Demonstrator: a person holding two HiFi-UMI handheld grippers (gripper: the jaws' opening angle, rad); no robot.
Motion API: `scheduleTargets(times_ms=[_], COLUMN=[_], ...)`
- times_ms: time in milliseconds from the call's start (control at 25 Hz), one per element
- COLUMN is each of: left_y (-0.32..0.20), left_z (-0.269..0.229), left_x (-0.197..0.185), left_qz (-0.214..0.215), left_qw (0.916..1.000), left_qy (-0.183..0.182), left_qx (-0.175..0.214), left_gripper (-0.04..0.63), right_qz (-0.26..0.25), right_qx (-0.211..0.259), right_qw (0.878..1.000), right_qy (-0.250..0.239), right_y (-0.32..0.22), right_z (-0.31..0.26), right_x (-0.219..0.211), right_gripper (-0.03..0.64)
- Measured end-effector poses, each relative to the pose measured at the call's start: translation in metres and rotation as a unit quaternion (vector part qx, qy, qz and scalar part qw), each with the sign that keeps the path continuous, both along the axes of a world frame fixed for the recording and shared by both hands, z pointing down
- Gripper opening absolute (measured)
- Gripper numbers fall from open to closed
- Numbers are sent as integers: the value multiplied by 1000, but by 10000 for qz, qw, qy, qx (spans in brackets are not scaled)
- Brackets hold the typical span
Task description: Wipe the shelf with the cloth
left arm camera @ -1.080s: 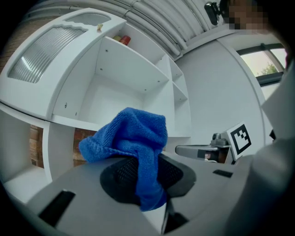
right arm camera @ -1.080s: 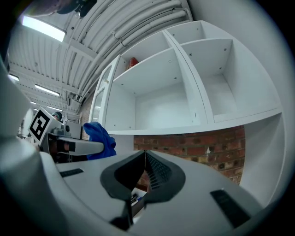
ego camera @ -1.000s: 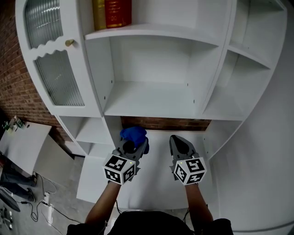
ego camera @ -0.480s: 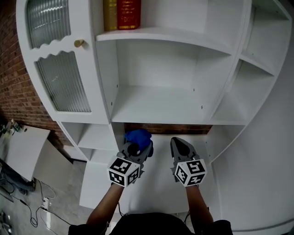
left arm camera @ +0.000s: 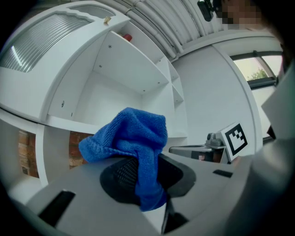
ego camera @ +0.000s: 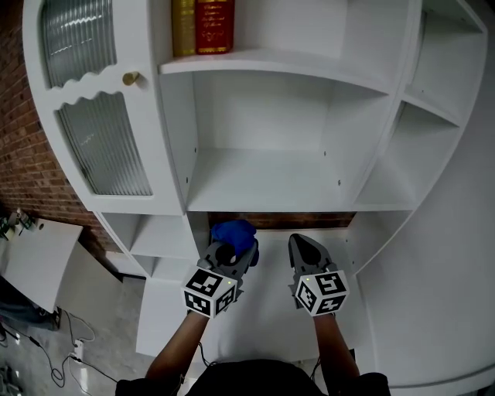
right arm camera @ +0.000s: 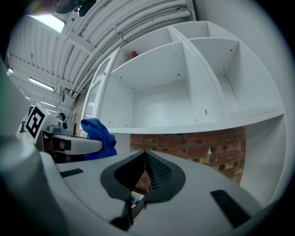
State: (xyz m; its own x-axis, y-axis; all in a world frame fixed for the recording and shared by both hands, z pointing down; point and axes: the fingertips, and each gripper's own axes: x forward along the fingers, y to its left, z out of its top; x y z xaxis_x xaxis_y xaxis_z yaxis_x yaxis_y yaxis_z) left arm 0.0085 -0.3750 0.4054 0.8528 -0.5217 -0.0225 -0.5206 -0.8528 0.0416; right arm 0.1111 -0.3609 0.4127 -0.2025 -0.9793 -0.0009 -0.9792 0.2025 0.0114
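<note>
Below the shelf, in head view, both grippers sit side by side, just under its front edge. Left gripper: jaws clamped on the blue cloth, one fold pinched between them and the rest bunched above the tips. The cloth is near the shelf's left end, apart from the board. Right gripper: jaws pressed together, nothing in them, just right of the left one, under the shelf's middle. Brick wall shows in a strip beneath the shelf. Books, yellow and red, stand on the board above the shelf, left end. Glass door with a brass knob is left of the shelf.
</note>
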Motion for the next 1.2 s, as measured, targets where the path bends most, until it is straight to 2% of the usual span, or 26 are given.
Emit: scheduleTargets(times_ms=[440, 640, 880, 1000, 1200], left_y=[0, 9, 18, 11, -3], left_z=[-20, -42, -61, -72, -79], left_x=[10, 27, 66, 83, 111], left_qz=[-80, 53, 476, 546, 597], left_qw=[9994, 9953, 9819, 9780, 9759], left_qy=[-122, -581, -1229, -1368, -1470], left_qx=[324, 774, 1361, 1479, 1497], left_gripper=[92, 92, 92, 92, 92], right_qz=[-88, -66, 61, 144, 254], right_qx=[61, 82, 174, 171, 165], right_qw=[9999, 9999, 9998, 9997, 9995], right_qy=[40, 39, 60, 58, 36], right_y=[-1, 4, 14, 18, 25], right_z=[-6, -8, -13, -14, -16], right_x=[12, 25, 48, 61, 80], right_gripper=[20, 20, 20, 20, 20])
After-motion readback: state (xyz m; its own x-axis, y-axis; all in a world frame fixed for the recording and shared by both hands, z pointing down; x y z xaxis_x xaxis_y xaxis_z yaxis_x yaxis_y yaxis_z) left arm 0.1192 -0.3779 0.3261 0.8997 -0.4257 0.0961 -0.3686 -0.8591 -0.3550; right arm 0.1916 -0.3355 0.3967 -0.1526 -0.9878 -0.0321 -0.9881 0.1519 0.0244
